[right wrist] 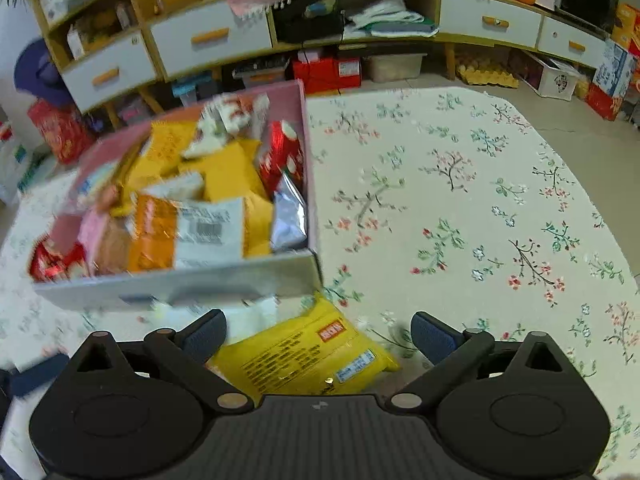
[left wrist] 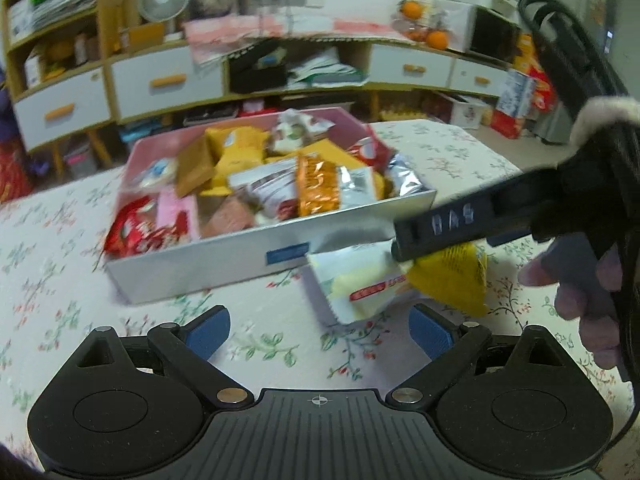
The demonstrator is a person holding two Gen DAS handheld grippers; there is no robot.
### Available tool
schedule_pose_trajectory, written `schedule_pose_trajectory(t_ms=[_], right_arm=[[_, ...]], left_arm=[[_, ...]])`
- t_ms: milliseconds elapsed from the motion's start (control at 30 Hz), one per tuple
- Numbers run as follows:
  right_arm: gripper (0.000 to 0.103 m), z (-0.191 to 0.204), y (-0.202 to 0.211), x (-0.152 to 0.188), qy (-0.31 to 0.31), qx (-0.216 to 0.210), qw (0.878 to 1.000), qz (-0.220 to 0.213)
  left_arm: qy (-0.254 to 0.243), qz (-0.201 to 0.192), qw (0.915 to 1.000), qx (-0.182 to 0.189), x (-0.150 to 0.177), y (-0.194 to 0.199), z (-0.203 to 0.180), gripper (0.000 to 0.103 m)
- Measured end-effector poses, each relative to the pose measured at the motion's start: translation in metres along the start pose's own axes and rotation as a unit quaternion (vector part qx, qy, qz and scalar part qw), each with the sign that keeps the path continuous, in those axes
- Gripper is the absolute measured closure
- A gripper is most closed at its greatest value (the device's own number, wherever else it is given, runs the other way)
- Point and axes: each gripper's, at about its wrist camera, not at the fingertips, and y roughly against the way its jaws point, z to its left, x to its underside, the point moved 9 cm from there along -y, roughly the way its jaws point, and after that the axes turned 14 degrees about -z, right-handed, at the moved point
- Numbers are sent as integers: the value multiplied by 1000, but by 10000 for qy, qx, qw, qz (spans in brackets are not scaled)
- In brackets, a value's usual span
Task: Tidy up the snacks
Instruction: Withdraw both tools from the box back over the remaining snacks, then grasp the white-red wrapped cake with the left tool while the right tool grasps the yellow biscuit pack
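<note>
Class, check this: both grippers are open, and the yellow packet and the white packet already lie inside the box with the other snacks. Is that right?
Not quite. Both the left gripper and the right gripper are open, but the yellow packet and white packet lie on the tablecloth in front of the box, as both wrist views show.

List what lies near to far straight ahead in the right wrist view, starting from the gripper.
Right gripper, open → yellow snack packet on the floral tablecloth → grey front wall of the snack box → orange packet inside it → white-drawered cabinet behind.
</note>
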Motion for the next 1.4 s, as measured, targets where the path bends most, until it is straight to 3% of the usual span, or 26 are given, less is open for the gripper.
schedule_pose_trajectory(t_ms=[333, 467, 567, 700, 933, 1067, 1200, 1400], right_arm=[[34, -48, 15, 27, 531, -189, 9982, 214], [35, -69, 24, 36, 716, -240, 9970, 160], [43, -80, 31, 37, 728, -375, 9966, 123], [48, -83, 36, 37, 931, -675, 9934, -12], [56, -86, 40, 38, 1136, -959, 9888, -100], [59, -88, 42, 36, 1068, -1061, 9885, -123], [64, -90, 42, 36, 1033, -1096, 9885, -136], [67, -91, 42, 33, 978, -1174, 9882, -138]], left_arm=[[33, -95, 9989, 454, -2, -14, -16, 10], [175, -74, 9990, 406, -3, -21, -20, 14], [-316, -210, 9982, 457, -8, -25, -33, 14], [-1048, -314, 9912, 741, -8, -28, -54, 15], [-1319, -19, 9874, 880, 2, -41, -60, 15], [-999, 229, 9851, 1381, 6, -35, -69, 18], [-1130, 415, 9728, 1977, 13, -18, -92, 18], [-1352, -36, 9778, 1600, -10, -13, -90, 17]])
